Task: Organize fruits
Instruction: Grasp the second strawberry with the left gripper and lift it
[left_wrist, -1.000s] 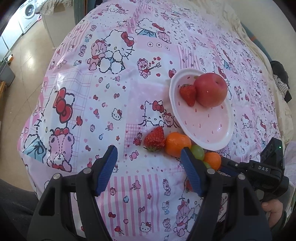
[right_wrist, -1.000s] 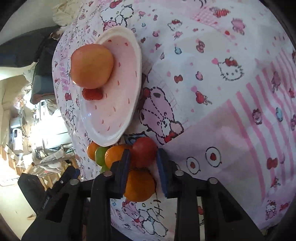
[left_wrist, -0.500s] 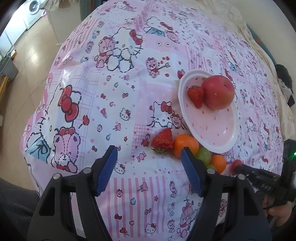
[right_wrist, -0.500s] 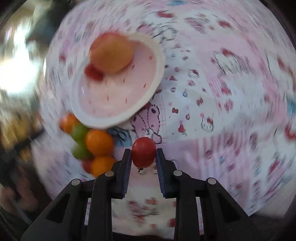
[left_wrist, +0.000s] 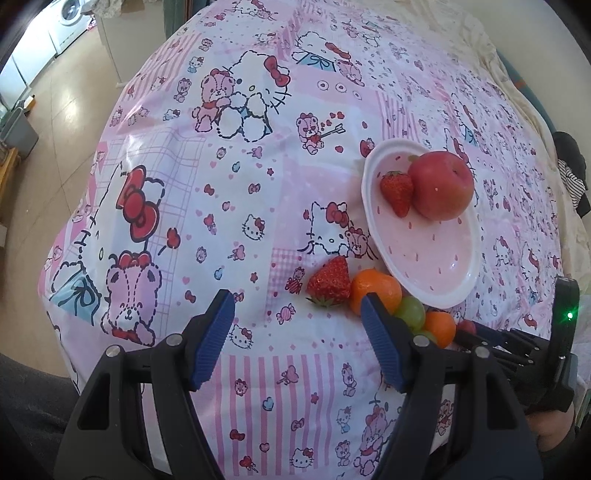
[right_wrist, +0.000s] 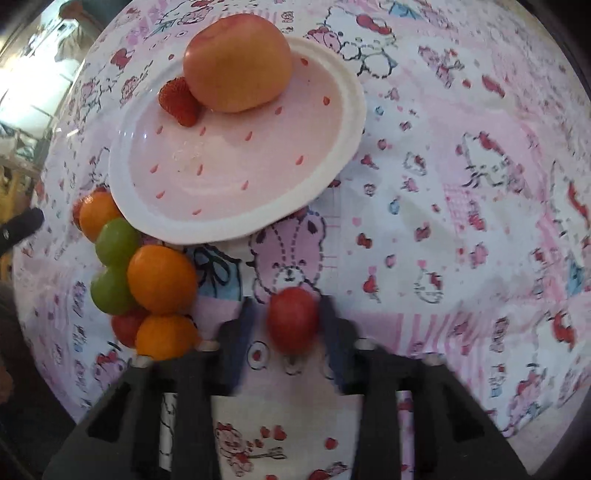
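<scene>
A pink patchwork cloth printed with cartoon cats, bears and bows covers the whole bench and hangs over its near and left edges. To the far left lies a glossy beige tiled floor that catches daylight. A white washing machine stands at the far left corner beside white cabinets, and a grey bin sits at the left edge. A cream wall rises at the far right, with dark clothing heaped below it.

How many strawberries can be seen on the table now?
2. One strawberry lies on the plate beside the apple; the other lies on the tablecloth, touching an orange. More may be hidden.
</scene>
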